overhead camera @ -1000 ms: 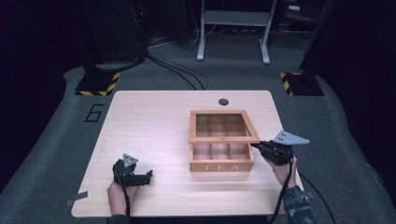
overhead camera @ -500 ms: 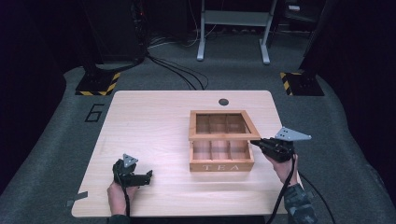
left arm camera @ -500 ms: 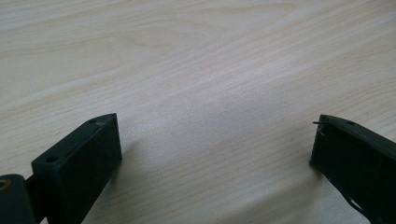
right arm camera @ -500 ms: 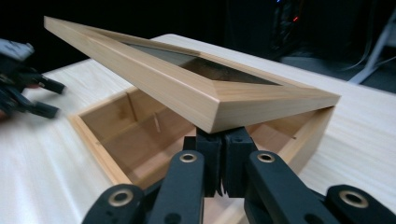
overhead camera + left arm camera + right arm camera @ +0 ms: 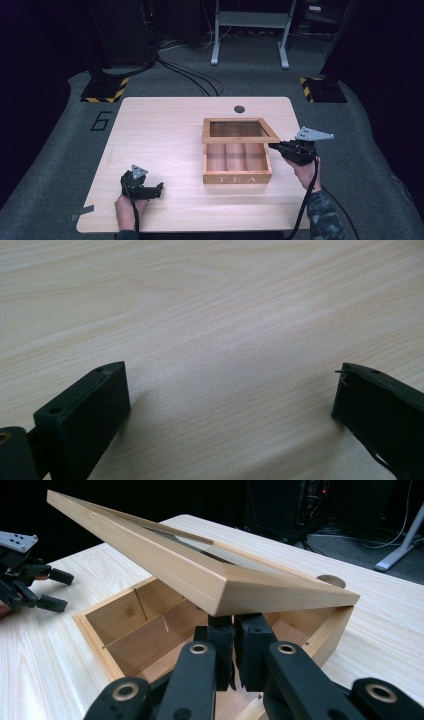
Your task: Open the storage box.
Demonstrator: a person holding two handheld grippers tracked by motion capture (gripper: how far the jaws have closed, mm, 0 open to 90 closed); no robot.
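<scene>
A wooden box (image 5: 237, 172) marked TEA stands right of the table's middle, its dividers visible (image 5: 125, 615). Its glass-paned lid (image 5: 240, 139) is tilted up at the front and hinged at the back. My right gripper (image 5: 274, 146) reaches in from the right. Its jaws are shut together (image 5: 234, 630), with their tips under the lid's (image 5: 200, 575) raised edge and nothing between them. My left gripper (image 5: 160, 189) rests open near the table's front left, well away from the box. Only bare tabletop lies between its jaws (image 5: 230, 390). It also appears in the right gripper view (image 5: 55, 590).
The light wooden table (image 5: 165, 130) has a round cable hole (image 5: 239, 108) near its far edge. Beyond it on the dark floor are cables, a metal stand (image 5: 250, 30) and yellow-black striped bases (image 5: 102, 90).
The right gripper has risen slightly, and the lid's front edge has come up with it. The left gripper has stayed put.
</scene>
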